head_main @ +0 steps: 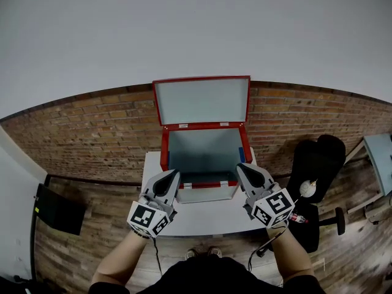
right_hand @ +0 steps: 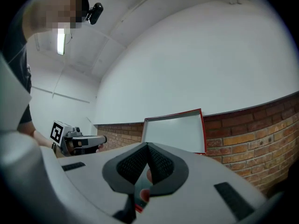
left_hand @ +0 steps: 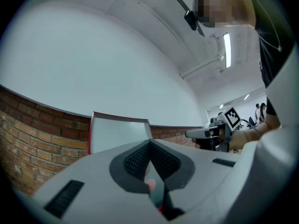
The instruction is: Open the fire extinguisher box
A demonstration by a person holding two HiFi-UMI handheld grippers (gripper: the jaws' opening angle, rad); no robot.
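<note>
The red fire extinguisher box (head_main: 164,155) stands on a white table (head_main: 196,216) against the brick wall. Its lid (head_main: 202,100) is swung up and back, so the pale grey inside shows. My left gripper (head_main: 175,174) hovers at the box's front left corner, shut and empty. At the front right corner my right gripper (head_main: 239,166) is shut and empty too. The left gripper view has its own jaws (left_hand: 149,144) pressed together, with the raised lid (left_hand: 119,132) beyond and the right gripper (left_hand: 205,133) alongside. The right gripper view shows closed jaws (right_hand: 148,145), the lid (right_hand: 175,132) and the left gripper (right_hand: 88,140).
A black office chair (head_main: 320,164) stands right of the table, with a grey desk (head_main: 380,155) further right. A black flat object (head_main: 58,210) lies on the wooden floor at the left. The brick wall (head_main: 92,133) runs behind the box.
</note>
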